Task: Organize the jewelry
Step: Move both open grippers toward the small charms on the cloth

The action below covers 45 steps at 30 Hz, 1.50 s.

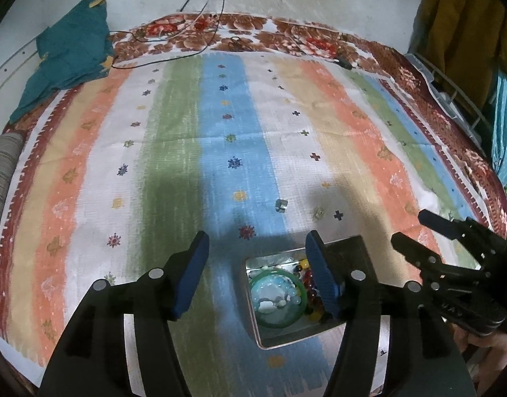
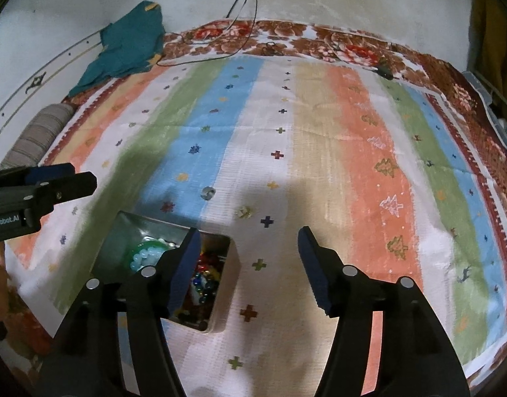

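Observation:
An open metal tin [image 1: 288, 339] [image 2: 228, 292] sits on the striped cloth. It holds a green bangle [image 1: 301, 292] [image 2: 134, 253], pale bead bracelets and coloured beads [image 2: 205, 273]. Two small jewelry pieces lie on the cloth beyond the tin: a bluish one [image 1: 281, 204] [image 2: 207, 193] and a pale one [image 1: 319, 212] [image 2: 244, 212]. My left gripper [image 1: 256, 264] is open and empty, hovering over the tin. My right gripper [image 2: 248, 254] is open and empty, just right of the tin; it also shows in the left wrist view [image 1: 409, 231].
The striped cloth [image 1: 220, 125] covers a floral blanket [image 1: 286, 38]. A teal garment [image 1: 71, 56] and cables [image 1: 174, 53] lie at the far edge. A striped pillow [image 1: 1, 178] is at left. A wire rack [image 1: 458, 99] stands at right.

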Each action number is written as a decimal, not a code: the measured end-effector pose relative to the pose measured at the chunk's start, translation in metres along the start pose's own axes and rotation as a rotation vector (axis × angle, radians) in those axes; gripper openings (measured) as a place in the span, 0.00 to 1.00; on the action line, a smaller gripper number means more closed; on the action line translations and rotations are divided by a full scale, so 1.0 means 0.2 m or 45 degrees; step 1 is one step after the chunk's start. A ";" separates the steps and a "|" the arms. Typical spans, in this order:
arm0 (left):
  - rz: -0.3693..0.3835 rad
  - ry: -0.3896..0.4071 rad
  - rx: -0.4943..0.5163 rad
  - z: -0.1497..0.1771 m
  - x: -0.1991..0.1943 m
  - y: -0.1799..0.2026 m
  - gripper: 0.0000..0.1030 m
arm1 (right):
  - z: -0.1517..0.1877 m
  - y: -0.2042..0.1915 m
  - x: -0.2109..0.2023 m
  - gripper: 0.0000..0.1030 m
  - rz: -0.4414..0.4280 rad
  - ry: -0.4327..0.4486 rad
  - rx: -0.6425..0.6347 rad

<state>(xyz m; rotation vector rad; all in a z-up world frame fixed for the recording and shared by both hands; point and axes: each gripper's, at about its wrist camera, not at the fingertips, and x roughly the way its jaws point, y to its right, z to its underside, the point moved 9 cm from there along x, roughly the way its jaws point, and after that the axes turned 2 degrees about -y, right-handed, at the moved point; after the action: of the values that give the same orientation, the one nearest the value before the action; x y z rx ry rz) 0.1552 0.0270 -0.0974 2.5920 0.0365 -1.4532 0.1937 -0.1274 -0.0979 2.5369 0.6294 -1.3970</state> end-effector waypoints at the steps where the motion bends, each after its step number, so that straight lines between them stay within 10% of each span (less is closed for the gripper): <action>1: -0.003 -0.004 0.013 -0.01 0.01 0.01 0.61 | 0.00 0.01 0.00 0.59 0.001 -0.001 -0.003; 45: 0.057 -0.343 0.152 -0.14 0.62 0.16 0.63 | -0.07 0.06 0.45 0.59 -0.138 -0.255 -0.127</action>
<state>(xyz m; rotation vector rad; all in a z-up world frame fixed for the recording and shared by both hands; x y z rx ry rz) 0.2477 -0.0075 -0.1842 2.4428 -0.1453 -1.8246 0.2523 -0.1080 -0.1665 2.2806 0.7874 -1.5879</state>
